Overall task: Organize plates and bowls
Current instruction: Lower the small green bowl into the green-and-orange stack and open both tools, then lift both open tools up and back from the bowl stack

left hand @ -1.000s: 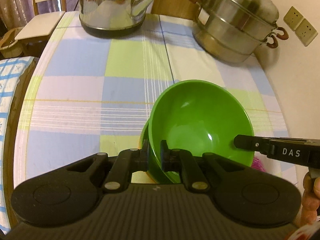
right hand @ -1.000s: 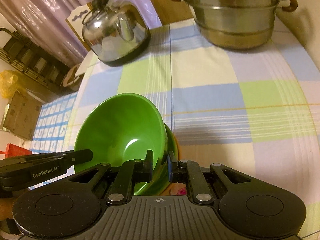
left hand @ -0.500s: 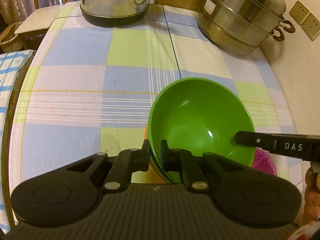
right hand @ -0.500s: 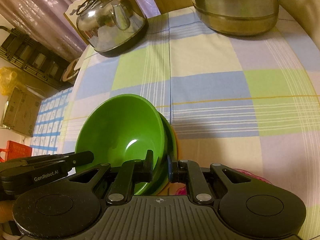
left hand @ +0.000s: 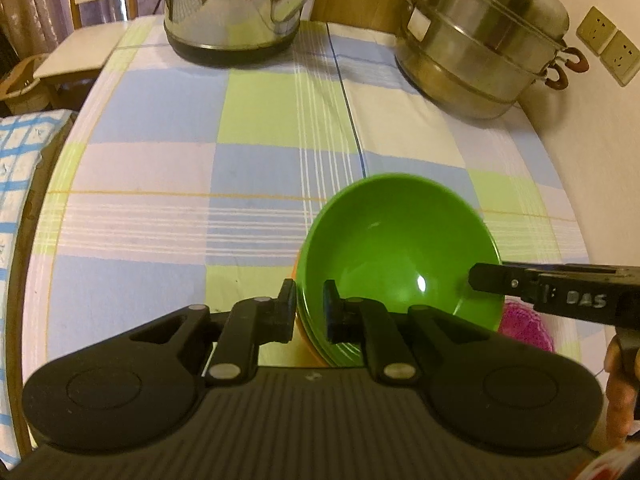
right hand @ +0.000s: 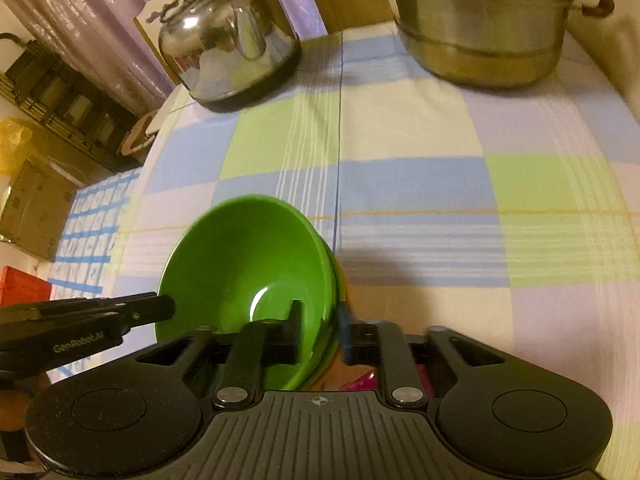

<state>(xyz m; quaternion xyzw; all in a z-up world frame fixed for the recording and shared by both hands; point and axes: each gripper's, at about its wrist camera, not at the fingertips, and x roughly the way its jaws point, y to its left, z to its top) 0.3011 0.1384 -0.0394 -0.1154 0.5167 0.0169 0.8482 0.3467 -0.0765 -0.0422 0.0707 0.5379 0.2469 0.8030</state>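
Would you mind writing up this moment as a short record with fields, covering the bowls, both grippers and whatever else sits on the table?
held item: green bowl, tilted, nested on a stack of green and orange dishes
left gripper: fingers straddle the bowl's near-left rim, a small gap showing
right gripper: fingers straddle the opposite rim, gap visible
beside stack: pink item, partly hidden
far left: steel kettle
far right: stacked steel steamer pot
surface: checked tablecloth
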